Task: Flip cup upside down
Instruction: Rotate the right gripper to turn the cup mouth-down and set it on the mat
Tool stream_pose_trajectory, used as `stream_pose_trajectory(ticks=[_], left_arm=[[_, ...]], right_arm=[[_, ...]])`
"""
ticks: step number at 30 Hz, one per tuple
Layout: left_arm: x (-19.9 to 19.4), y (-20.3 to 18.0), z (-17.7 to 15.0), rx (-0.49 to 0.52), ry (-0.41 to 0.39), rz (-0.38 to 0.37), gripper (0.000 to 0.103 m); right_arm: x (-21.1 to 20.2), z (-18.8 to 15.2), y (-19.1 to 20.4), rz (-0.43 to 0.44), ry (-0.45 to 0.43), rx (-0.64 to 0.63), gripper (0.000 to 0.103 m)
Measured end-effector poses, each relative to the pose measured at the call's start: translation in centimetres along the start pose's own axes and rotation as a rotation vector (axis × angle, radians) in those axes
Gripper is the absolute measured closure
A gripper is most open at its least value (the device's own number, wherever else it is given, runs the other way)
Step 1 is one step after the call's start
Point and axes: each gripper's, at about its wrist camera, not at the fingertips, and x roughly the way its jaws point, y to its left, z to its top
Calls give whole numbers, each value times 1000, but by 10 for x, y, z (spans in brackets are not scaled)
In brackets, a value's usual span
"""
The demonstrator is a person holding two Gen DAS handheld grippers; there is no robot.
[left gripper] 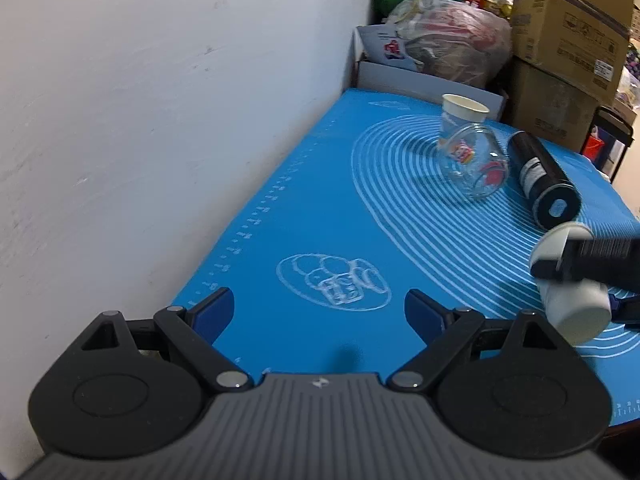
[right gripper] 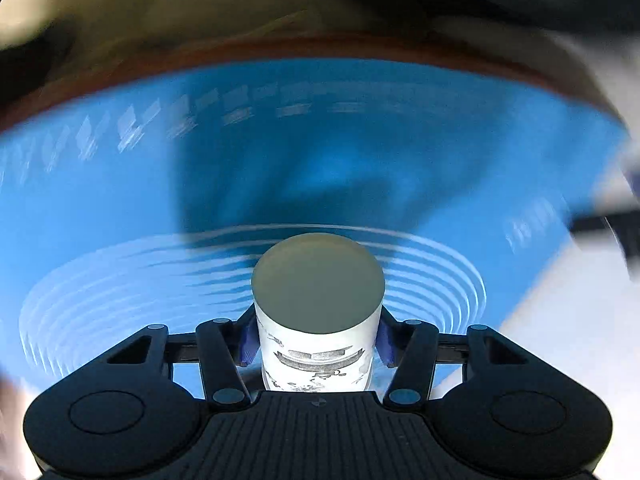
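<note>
A white cup (right gripper: pixel 316 320) with grey print is clamped between my right gripper's (right gripper: pixel 316 344) blue pads; its flat base faces the camera and it hangs above the blue mat (right gripper: pixel 120 200). The right wrist view is smeared by motion. In the left wrist view the same cup (left gripper: pixel 572 304) shows at the right edge, tilted, held by the black right gripper (left gripper: pixel 592 260) above the mat (left gripper: pixel 320 220). My left gripper (left gripper: pixel 320 312) is open and empty, low over the mat's near left part.
A paper cup (left gripper: pixel 464 114) stands upright at the far side. A clear printed glass (left gripper: pixel 474 160) and a black cylinder (left gripper: pixel 544 178) lie on their sides. A white wall (left gripper: pixel 140 120) runs along the left. Boxes (left gripper: pixel 568 40) and a bag (left gripper: pixel 452 36) are stacked behind.
</note>
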Motion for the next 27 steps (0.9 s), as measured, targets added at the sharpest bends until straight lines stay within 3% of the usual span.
stream_pose_trajectory(ticks=[3,5,7,10,12,16,19,25,26,27], left_arm=[[-2,-10,4,24,-8,-9,11],[-5,-18,7,40,-21,-20,11],[-6,-27,10,51,-27,-34,11],[-7,-39,12,68,-25,-45,11],[-7,-46,13,84,-24,-49,11],[-8,-58,13,107,-28,-60,11],[-5,-67,13,112,-24,-73,11],[-4,-81,13,125,-26,-79,11],[-5,-83,13,128,-27,-81,11],[-6,-84,12,132,-28,-83,11]], right_arm=[[-9,-24,-26,3,-29,428,51],[-14,-54,-40,37,-54,811,51],[-18,-91,-45,92,-137,1225,51],[-9,-133,-28,121,-280,1741,51],[0,-143,-4,116,-336,1961,51],[15,-146,40,113,-421,2250,51],[18,-148,64,122,-411,2363,51],[25,-154,75,86,-402,2417,46],[26,-155,75,80,-398,2421,38],[24,-155,77,67,-390,2427,37]])
